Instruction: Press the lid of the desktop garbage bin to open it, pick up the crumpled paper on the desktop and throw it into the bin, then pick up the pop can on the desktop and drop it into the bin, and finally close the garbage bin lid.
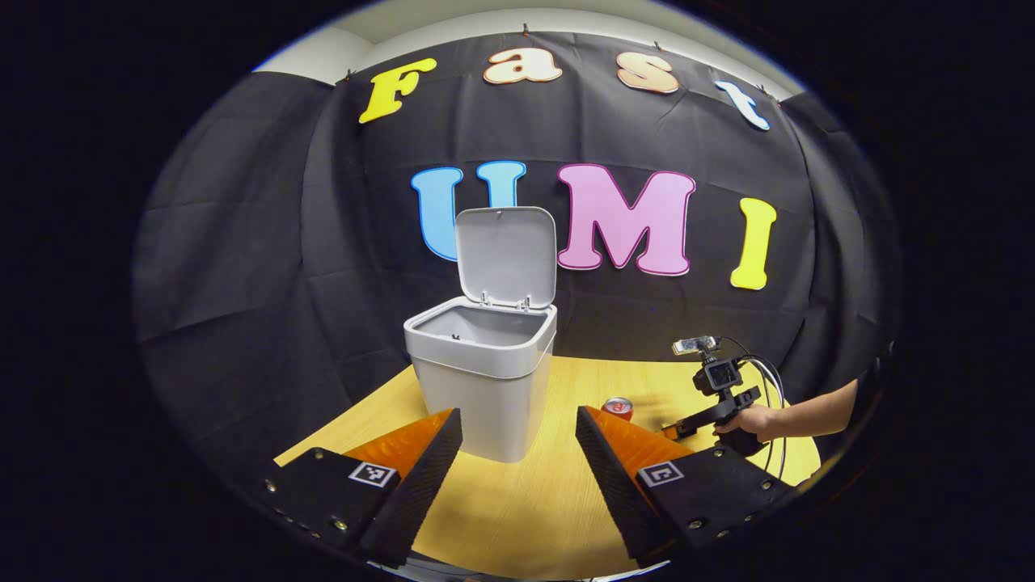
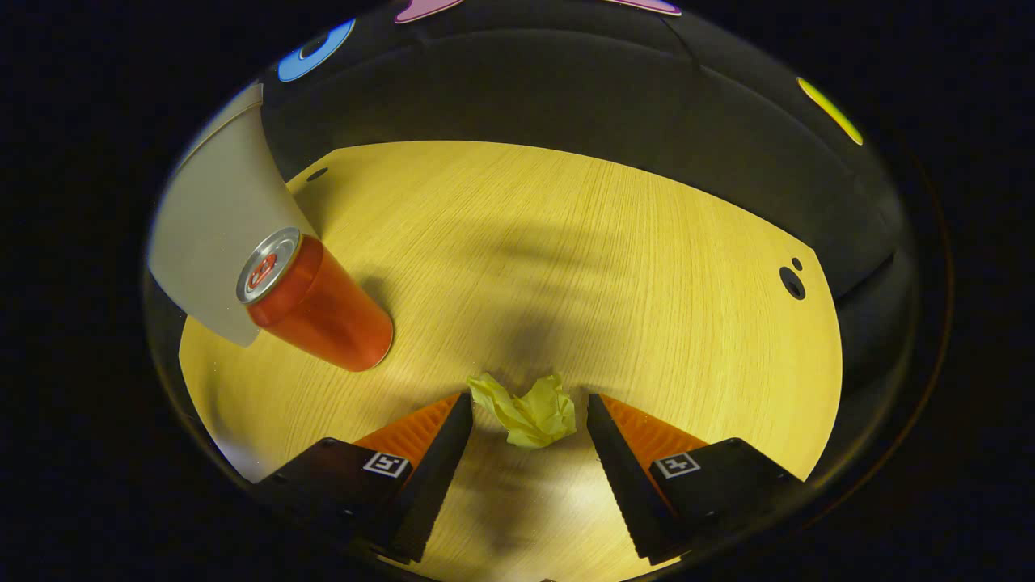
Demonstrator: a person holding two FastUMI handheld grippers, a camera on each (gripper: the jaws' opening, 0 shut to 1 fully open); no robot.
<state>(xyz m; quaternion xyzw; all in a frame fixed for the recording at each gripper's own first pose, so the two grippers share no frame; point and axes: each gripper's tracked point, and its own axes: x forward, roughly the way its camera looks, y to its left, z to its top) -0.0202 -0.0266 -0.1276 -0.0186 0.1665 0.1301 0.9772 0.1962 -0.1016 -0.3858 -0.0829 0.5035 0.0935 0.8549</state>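
Note:
The grey garbage bin [image 1: 485, 380] stands on the wooden table with its lid [image 1: 507, 255] raised upright; it shows as a grey wall [image 2: 214, 242] in the right gripper view. My left gripper [image 1: 517, 432] is open, a little in front of the bin. The red pop can [image 2: 319, 311] stands upright beside the bin, its top also seen in the left gripper view [image 1: 618, 406]. A yellow crumpled paper [image 2: 530, 412] lies on the table between the fingertips of my open right gripper [image 2: 530, 416], which hangs over it. The right gripper [image 1: 711, 404] is held by a hand at the table's right.
The wooden table [image 2: 582, 259] is ringed by the black cloth wall. Small dark holes [image 2: 792, 282] sit near its right edge. A person's forearm [image 1: 813, 414] reaches in from the right, with cables trailing from that gripper.

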